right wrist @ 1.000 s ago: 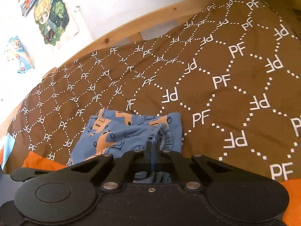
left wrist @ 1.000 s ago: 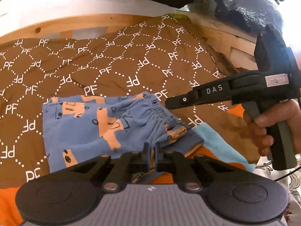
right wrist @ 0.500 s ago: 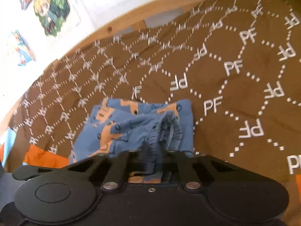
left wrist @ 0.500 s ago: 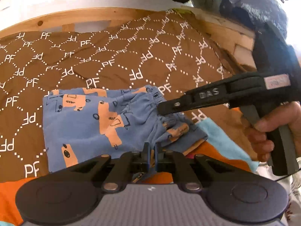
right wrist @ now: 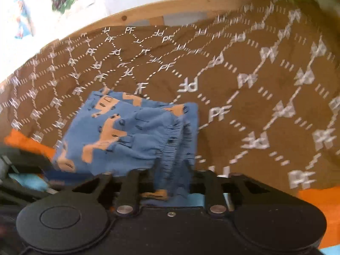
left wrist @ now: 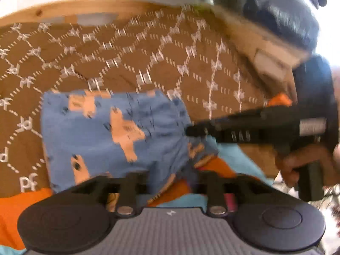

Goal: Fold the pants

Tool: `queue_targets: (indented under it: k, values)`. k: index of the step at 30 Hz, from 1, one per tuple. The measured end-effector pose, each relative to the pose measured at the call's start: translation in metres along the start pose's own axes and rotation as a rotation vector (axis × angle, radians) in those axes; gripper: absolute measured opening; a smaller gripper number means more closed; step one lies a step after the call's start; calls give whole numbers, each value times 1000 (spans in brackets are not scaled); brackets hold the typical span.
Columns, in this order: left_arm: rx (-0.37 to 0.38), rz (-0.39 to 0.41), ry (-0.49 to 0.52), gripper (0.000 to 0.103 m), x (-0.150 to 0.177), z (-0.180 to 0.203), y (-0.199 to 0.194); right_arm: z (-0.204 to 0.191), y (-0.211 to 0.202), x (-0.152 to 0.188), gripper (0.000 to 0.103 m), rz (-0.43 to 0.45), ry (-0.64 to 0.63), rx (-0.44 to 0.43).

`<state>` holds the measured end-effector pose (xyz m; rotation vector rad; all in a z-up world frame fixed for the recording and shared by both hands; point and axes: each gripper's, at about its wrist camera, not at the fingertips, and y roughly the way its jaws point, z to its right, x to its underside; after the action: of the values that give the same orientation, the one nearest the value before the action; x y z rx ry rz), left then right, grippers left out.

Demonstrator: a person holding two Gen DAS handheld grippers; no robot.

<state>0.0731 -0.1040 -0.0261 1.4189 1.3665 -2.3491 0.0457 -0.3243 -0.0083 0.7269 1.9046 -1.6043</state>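
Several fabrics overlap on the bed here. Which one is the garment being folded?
The blue pants with orange animal prints, folded into a rough square. They lie on the brown PF-patterned blanket; plain orange cloth and light-blue cloth sit nearer the cameras.

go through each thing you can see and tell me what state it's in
Pants: folded into a compact stack, lying on the blanket.
Blanket: spread over the bed, slightly wrinkled.
Left gripper: opening, pants edge between its fingers.
Right gripper: opening, waistband between its fingers.
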Motion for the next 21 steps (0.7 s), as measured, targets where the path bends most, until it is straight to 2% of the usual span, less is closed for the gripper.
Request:
queue_targets:
  k: [1, 3, 5, 6, 8, 9, 10, 11, 13, 15, 18, 20, 21]
  values:
    - [-42, 46, -17, 67, -1, -3, -8, -1, -5, -1, 40, 9, -20, 22]
    - [-135, 94, -49, 67, -6, -12, -15, -3, -12, -6, 49, 38, -46, 47]
    - [-253, 129, -119, 75, -7, -24, -16, -7, -12, -9, 70, 78, -40, 50]
    - [-315, 124, -156, 87, -7, -30, -14, -10, -9, -10, 73, 86, -32, 46]
    - [-437, 34, -213, 89, -1, -44, -3, -18, 3, -6, 75, 41, -45, 31]
    - [-466, -25, -220, 89, 2, -49, 4, -24, 10, 0, 75, 1, -89, 48]
    - [-486, -93, -218, 91, 8, -53, 11, -27, 14, 8, 76, -26, -143, 91]
    - [-476, -109, -214, 91, 15, -55, 12, -28, 14, 16, 80, -30, -171, 109]
    - [-482, -115, -210, 93, 16, -54, 9, -21, 6, 24, 87, -28, -144, 123]
    - [-492, -133, -188, 93, 9, -51, 6, -13, -4, 23, 88, -35, -127, 129]
    - [-482, -79, -168, 97, 2, -44, 0, -13, -19, 10, 88, 55, -160, 138]
    - [-450, -23, -174, 102, 3, -41, -3, -17, -15, -7, 89, 107, -209, 154]
    - [-444, -9, -181, 103, 3, -42, 0, -18, -9, -18, 89, 129, -220, 135]
